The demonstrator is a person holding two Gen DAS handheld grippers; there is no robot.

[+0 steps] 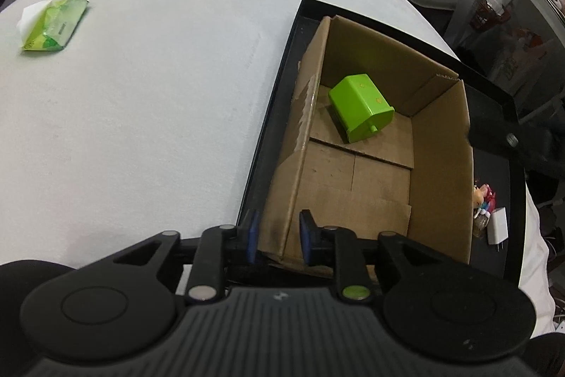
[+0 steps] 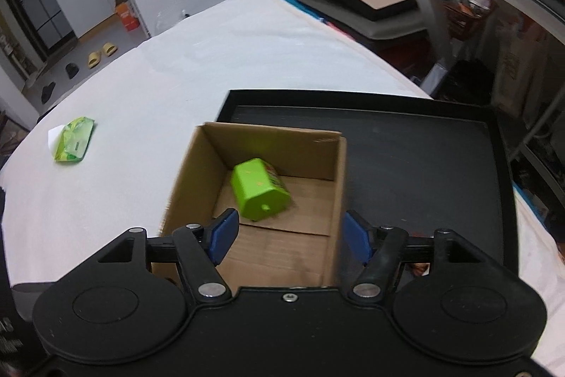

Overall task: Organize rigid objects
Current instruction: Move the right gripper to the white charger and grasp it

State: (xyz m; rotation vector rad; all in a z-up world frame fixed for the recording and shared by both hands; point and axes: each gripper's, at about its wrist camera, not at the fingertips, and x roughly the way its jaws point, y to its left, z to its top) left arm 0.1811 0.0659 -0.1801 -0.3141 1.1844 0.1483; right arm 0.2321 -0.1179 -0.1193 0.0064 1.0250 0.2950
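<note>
**Box on the tray, both grippers parked at the near edge**

The cardboard box (image 1: 356,186) sits open-topped inside a black tray (image 1: 272,115), pushed toward the tray's left rim, and the tray sits on the white-covered counter (image 1: 141,94). Only thing inside the box is a green plastic block (image 1: 360,106) lying on its side near the far wall, so most of the box floor is bare.

The left hand-held gripper (image 1: 278,237) has its blue pads (image 1: 253,235) closed down narrow, straddling the box's near-left corner wall. I can't tell whether they're actually pinching the cardboard or just beside it. The right hand-held gripper (image 2: 289,235) is spread wide and holding nothing, one pad over the box interior and the other just outside the right wall.

Room-wise: the tray to the right of the box is a big open black stretch. A few small items sit there near the box's right wall, including a white charger (image 1: 498,225) and a small figurine (image 1: 482,196). Left of the tray the counter is wide open, apart from a green tissue pack (image 1: 53,23) well away.
</note>
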